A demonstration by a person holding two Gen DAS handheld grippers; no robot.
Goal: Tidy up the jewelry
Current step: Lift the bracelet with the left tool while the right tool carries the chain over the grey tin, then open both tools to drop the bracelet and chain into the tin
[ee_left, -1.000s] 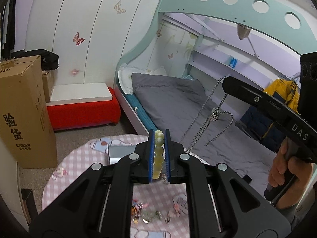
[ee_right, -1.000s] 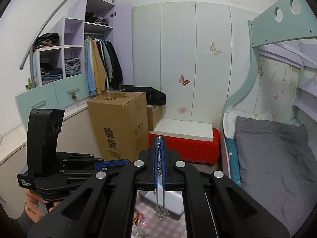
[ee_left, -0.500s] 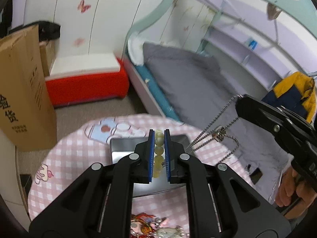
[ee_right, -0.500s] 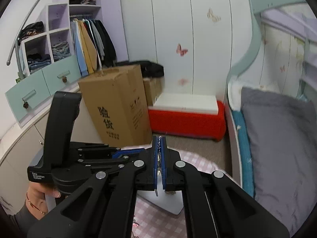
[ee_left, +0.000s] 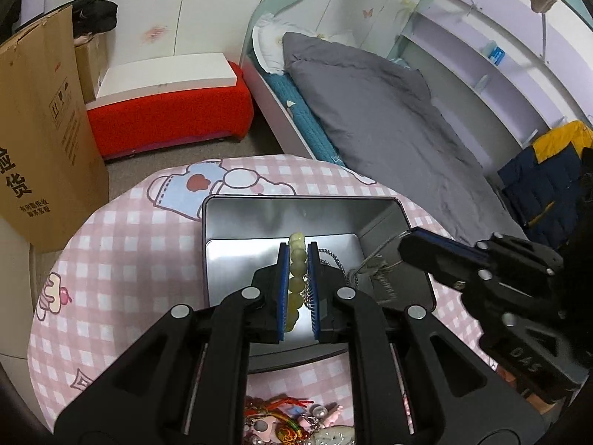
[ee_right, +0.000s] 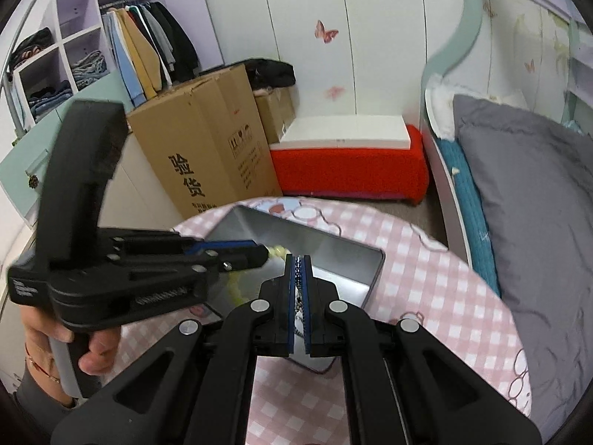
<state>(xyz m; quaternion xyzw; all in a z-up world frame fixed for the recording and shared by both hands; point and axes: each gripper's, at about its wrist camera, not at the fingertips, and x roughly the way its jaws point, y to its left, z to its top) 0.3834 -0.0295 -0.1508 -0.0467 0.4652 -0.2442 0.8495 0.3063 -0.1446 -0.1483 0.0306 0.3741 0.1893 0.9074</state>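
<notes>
While my left gripper point(ee_left: 297, 256) is pinching the green bead bracelet point(ee_left: 295, 282) lengthwise, twelve-to-six, over the metal tin point(ee_left: 237, 259), my right gripper point(ee_right: 297, 264), clamping the silver chain point(ee_left: 374, 259), is hovering at three o'clock.

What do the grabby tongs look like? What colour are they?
Both tongs, left and right, are black plastic with blue pads inside the fingers and round silver screws. The right one has white "DAS" letters. A hand with a red string bracelet grips the left handle.

Both wrist views look down, close, along each hand-held gripper; both show the metal tin point(ee_left: 237, 259) point(ee_right: 333, 259) on the desk point(ee_left: 122, 252) point(ee_right: 426, 296).
</notes>
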